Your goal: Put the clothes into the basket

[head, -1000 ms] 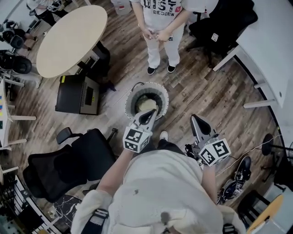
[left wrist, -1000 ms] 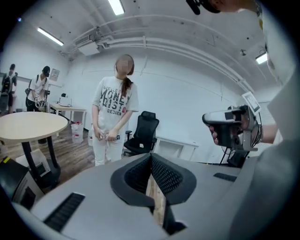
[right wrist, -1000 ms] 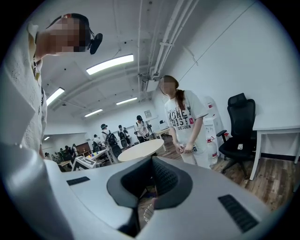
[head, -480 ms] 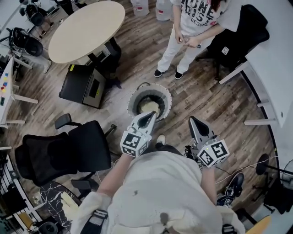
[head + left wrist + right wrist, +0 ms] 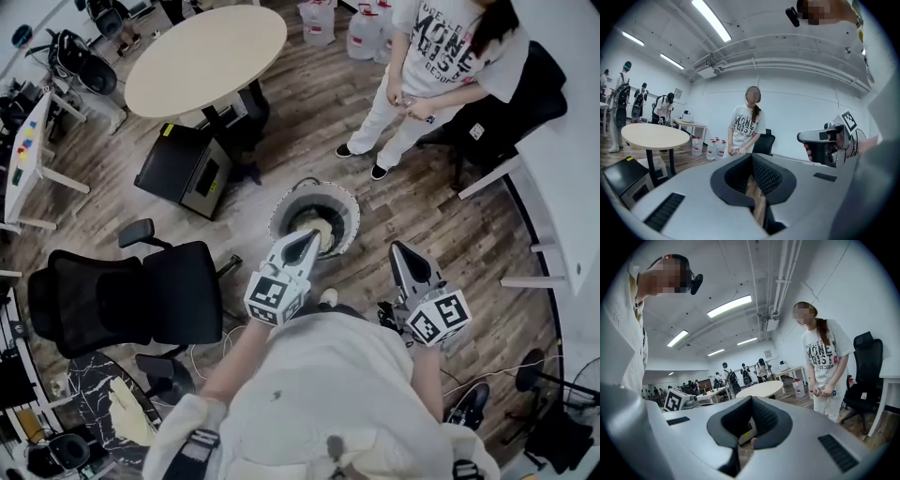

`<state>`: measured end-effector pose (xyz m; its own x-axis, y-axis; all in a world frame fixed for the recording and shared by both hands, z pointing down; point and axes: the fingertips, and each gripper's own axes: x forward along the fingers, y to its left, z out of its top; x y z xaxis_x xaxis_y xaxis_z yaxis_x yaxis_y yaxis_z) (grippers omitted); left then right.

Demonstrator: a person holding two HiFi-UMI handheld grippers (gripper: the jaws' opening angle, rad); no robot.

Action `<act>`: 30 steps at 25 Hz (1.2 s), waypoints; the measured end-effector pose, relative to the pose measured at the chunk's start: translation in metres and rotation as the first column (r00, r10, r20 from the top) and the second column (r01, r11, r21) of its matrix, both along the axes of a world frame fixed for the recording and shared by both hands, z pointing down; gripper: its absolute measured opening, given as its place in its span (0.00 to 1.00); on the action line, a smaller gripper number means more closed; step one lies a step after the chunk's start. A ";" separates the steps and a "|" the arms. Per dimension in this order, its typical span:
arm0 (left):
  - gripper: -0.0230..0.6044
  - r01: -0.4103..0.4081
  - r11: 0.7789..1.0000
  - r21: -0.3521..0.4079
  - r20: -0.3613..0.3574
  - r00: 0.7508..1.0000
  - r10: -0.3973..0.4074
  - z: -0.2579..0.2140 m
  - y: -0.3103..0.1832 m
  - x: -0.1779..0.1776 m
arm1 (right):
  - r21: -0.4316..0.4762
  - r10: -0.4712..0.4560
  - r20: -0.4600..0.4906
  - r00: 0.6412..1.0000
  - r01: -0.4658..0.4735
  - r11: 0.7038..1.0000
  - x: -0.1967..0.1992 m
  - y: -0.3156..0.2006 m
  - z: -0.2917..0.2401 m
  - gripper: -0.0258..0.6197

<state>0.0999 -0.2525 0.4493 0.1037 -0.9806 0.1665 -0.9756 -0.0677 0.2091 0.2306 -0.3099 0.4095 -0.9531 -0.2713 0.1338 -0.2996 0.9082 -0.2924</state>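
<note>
Head view, sweeping from the left: a black chair sat at the edge. A black box stood beyond it on the wood floor, and the round table lay farther up. Then, centre stage, the basket stood on the floor with a pale heap of clothes down inside it. The left gripper was held over the basket's near rim, jaws pressed together with nothing in them. The left gripper view confirmed it: pads closed tip to tip, only floor showing past them. Next along, the right gripper pointed the same way, just right of the basket and clear of it. Its own view showed the jaws closed too, and empty. Both were carried roughly level in front of the wearer's pale shirt. Farther right, a bystander in a printed T-shirt stood beyond the basket, hands together. A dark seat stood behind, and a white desk ran along the far edge.
</note>
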 end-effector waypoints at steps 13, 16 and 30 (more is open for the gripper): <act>0.07 0.080 0.993 0.092 0.041 0.996 -0.084 -0.055 0.014 -0.010 | 0.130 0.004 0.064 0.998 -0.013 0.991 0.006 -0.007 -0.061 0.05; 0.07 0.080 0.990 0.117 0.053 0.995 -0.087 -0.068 0.020 -0.013 | 0.143 0.002 0.083 0.997 -0.014 0.990 0.008 -0.002 -0.071 0.05; 0.07 0.095 0.982 0.160 0.098 0.989 -0.111 -0.093 0.037 -0.012 | 0.144 0.009 0.116 0.993 -0.026 0.989 0.013 0.007 -0.079 0.05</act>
